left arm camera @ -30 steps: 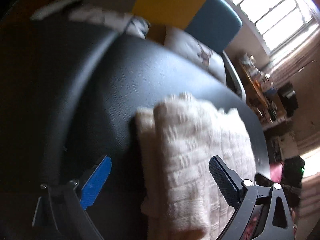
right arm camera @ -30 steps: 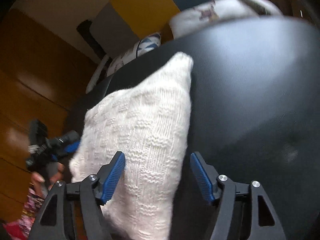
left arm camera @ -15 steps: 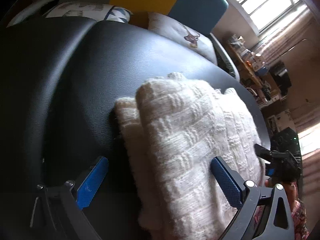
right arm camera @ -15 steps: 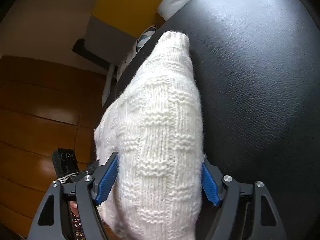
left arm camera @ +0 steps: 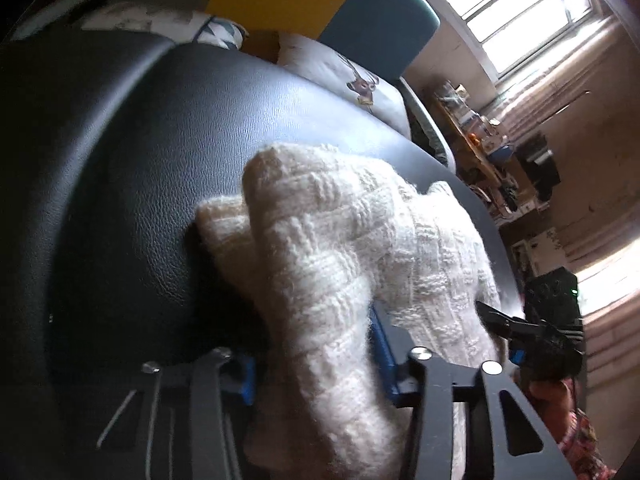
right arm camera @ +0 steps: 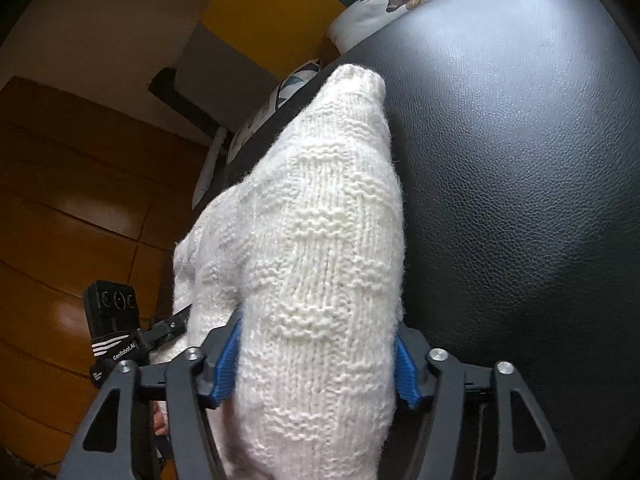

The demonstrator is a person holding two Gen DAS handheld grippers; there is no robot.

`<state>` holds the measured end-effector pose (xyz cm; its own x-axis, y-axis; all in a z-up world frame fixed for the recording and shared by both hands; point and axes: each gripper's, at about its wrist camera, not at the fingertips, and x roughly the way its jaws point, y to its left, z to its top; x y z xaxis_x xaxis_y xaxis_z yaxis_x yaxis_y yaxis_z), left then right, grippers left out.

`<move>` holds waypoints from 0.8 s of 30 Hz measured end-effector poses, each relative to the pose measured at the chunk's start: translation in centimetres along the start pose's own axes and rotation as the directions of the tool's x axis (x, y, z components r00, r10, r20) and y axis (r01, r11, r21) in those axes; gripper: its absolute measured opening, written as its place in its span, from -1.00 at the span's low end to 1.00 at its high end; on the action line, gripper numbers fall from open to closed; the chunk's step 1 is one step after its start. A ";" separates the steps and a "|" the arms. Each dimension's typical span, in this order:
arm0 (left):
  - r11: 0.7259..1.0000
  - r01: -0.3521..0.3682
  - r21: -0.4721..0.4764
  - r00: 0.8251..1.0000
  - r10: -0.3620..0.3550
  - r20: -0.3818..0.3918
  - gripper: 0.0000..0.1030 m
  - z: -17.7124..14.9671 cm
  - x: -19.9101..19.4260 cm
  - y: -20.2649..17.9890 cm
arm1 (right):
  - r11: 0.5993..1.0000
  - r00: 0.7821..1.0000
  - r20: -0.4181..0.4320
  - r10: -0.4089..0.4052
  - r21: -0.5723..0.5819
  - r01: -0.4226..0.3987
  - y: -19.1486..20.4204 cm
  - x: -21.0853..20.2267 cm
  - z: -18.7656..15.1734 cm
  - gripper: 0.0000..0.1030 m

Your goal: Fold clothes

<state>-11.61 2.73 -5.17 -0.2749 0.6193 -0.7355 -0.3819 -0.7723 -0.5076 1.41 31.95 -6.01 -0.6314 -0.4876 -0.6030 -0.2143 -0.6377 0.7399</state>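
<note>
On the left, the left gripper (left arm camera: 316, 364) is clamped on the near edge of the sweater (left arm camera: 344, 264), a white knit lying folded on the black leather surface (left arm camera: 140, 168). Half a second earlier its jaws were spread wide on either side of the cloth. On the right, the right gripper (right arm camera: 316, 372) is pinched on the sweater's (right arm camera: 320, 248) other near corner, where it had only been closing in. With both corners now held, the next fold or a lift of the bundle appears ready to begin.
</note>
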 end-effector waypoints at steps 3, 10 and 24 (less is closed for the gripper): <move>0.994 -0.068 0.083 0.997 0.065 0.033 -0.38 -0.1 -1.0 -2.9 | 1.000 0.999 0.036 0.026 0.001 -0.026 0.6 -1.1 -0.4 0.01; 0.976 -0.012 0.216 1.000 0.007 0.023 -0.40 0.3 -1.2 -10.2 | 0.997 0.988 0.141 0.065 -0.045 -0.060 1.4 -7.6 -0.7 -0.02; 0.899 0.178 0.399 0.978 -0.116 -0.175 -0.40 -0.9 11.8 -31.1 | 0.989 0.894 0.426 -0.140 0.098 0.108 -9.2 -28.2 -2.5 -0.02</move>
<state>-2.19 33.92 1.51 -0.0697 0.6701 -0.7390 -0.7448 -0.5277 -0.4083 23.03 50.02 3.44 -0.8520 -0.0926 -0.5154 -0.3531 -0.6251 0.6961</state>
